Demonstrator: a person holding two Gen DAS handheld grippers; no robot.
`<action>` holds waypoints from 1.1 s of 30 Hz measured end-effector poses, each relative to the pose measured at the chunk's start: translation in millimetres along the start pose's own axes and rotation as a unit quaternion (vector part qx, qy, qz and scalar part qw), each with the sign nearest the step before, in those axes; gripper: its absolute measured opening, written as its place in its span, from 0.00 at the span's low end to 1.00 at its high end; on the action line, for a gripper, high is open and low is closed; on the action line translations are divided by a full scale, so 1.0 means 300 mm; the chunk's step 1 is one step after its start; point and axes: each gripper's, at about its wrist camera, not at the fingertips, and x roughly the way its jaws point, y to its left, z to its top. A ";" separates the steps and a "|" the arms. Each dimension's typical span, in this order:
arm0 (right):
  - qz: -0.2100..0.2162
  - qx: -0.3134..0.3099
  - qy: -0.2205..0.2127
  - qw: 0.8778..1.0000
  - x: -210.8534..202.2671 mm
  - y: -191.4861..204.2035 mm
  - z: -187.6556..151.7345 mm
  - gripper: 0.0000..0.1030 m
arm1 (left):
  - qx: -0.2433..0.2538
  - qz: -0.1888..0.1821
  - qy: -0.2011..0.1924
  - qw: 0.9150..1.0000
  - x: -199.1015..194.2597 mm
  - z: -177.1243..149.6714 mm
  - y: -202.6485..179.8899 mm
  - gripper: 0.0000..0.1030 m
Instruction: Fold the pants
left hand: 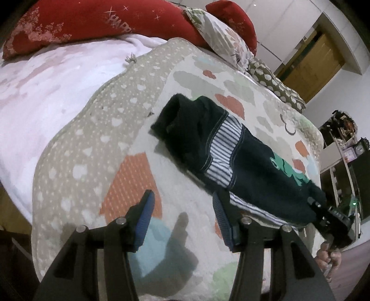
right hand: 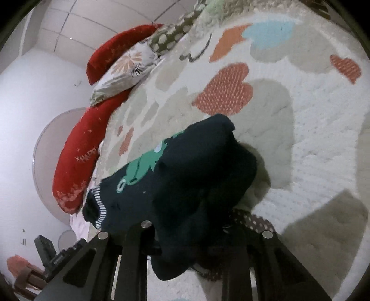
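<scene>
Small dark navy pants (left hand: 233, 148) with a striped band and a green print lie on the patterned blanket (left hand: 138, 129). My left gripper (left hand: 182, 222) is open and empty, its blue pads (left hand: 144, 222) just left of the pants' near edge. My right gripper (left hand: 323, 208) is shut on the pants' far right end and lifts it. In the right wrist view the dark pants (right hand: 185, 176) drape over the right gripper (right hand: 185, 245) and hide its fingertips.
Red pillows (left hand: 97, 20) and a floral pillow (left hand: 222, 34) lie at the head of the bed. A white sheet (left hand: 46, 88) lies left of the blanket. A wooden door (left hand: 312, 60) and shelves (left hand: 342, 148) stand at the right.
</scene>
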 end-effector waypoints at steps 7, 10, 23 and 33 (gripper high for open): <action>-0.003 -0.002 -0.034 0.999 -0.164 -0.029 0.004 0.22 | 0.016 -0.002 -0.003 1.000 -0.041 -0.033 -0.057 0.50; -0.018 0.010 -0.047 0.999 -0.216 -0.078 0.015 0.22 | 0.026 -0.004 -0.005 1.000 -0.053 -0.045 -0.083 0.50; -0.104 0.073 -0.093 0.988 -0.344 -0.248 0.020 0.48 | 0.079 0.018 -0.024 0.996 -0.050 0.007 -0.219 0.62; -0.110 -0.098 -0.108 0.983 -0.367 0.025 0.001 0.49 | 0.128 0.054 -0.009 0.990 0.219 0.149 -0.379 0.62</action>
